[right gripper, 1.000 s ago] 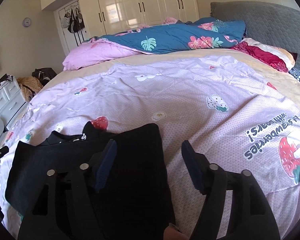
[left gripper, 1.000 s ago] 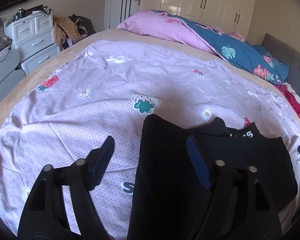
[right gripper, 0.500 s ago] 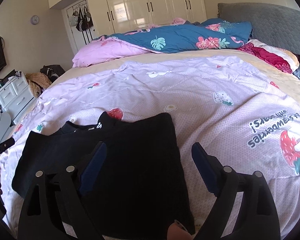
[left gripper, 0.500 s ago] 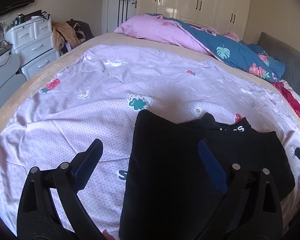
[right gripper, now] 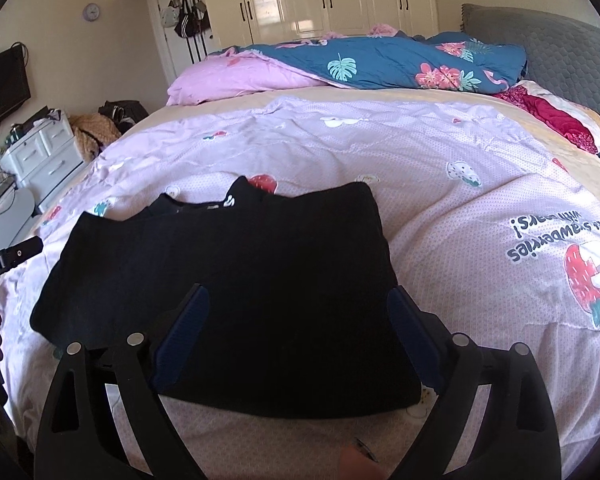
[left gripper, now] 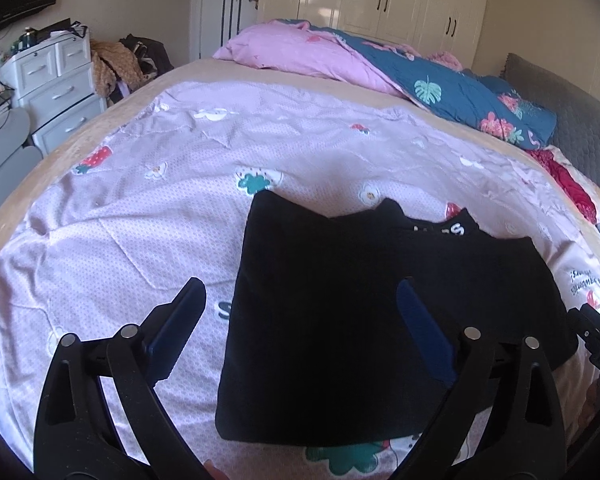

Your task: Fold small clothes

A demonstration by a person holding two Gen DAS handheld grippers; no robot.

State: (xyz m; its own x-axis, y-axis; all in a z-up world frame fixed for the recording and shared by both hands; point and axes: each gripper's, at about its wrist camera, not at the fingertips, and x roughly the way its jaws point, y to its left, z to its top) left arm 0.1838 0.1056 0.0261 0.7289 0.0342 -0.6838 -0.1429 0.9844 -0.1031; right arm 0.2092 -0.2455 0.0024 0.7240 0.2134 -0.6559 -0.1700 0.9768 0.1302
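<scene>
A black garment [left gripper: 340,300] lies folded flat on the lilac strawberry-print bedspread [left gripper: 148,200]; its collar with white lettering [left gripper: 452,229] points toward the far side. It also shows in the right wrist view [right gripper: 236,280]. My left gripper [left gripper: 300,320] is open and empty, held above the garment's left edge. My right gripper [right gripper: 300,320] is open and empty, held above the garment's right half. The tip of the right gripper shows at the right edge of the left wrist view [left gripper: 596,340].
A rolled pink and blue floral duvet [right gripper: 340,68] lies across the far side of the bed. A grey headboard [right gripper: 548,48] and red blanket [right gripper: 548,116] are at the right. White drawers [left gripper: 56,84] with a clothes heap stand left of the bed. White wardrobes [right gripper: 320,0] line the back wall.
Both grippers have drawn back and up from the garment, so more of it shows. Both stay open. The garment has not moved.
</scene>
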